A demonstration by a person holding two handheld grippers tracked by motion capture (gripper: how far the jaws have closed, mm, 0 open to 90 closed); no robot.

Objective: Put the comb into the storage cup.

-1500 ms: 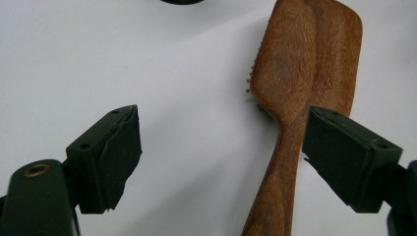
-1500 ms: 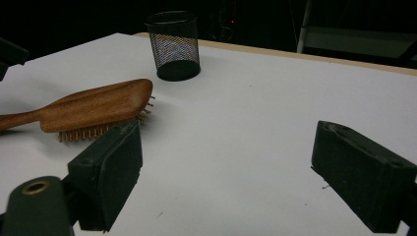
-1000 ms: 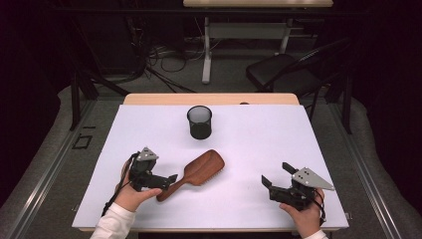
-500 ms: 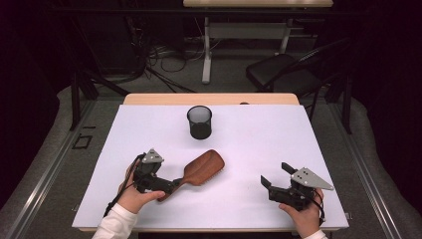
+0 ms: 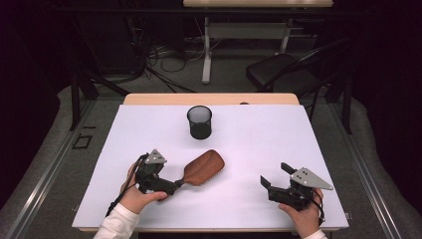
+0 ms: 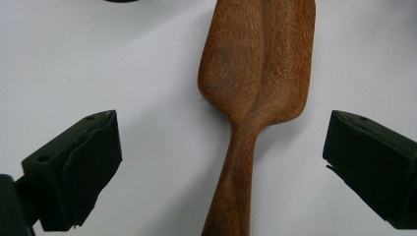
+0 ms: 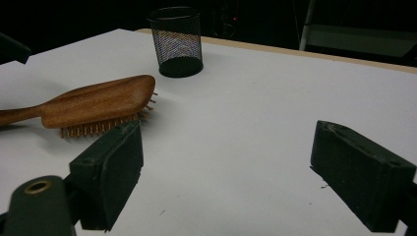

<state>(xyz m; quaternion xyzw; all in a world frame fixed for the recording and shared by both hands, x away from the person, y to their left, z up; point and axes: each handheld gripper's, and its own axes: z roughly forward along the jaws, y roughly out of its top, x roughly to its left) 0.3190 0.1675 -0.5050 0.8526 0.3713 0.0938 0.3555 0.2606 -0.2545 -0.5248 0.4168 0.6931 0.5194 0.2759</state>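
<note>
Left gripper view shows the left hand-held gripper [image 6: 221, 162], spread wide, straddling the wooden hairbrush [image 6: 260, 69] handle.

Cup [image 5: 199, 122] behind brush [image 5: 201, 168]

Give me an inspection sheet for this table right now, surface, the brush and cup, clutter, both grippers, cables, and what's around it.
Surface: white table top, flat, with a wooden strip along the far edge.
Job's things: wooden hairbrush lying bristles down, handle pointing to the left gripper; black mesh cup upright beyond it, apart from the brush.
Clutter: nothing seen.
Grippers: left gripper open, jaws on either side of the brush handle, not touching it; right gripper open, over bare table, holding nothing.
Cables: one cable trails from the left gripper toward the near edge; loose cables lie on the floor behind the table.
Surroundings: dark room, black chair and a second table's leg behind.
</note>
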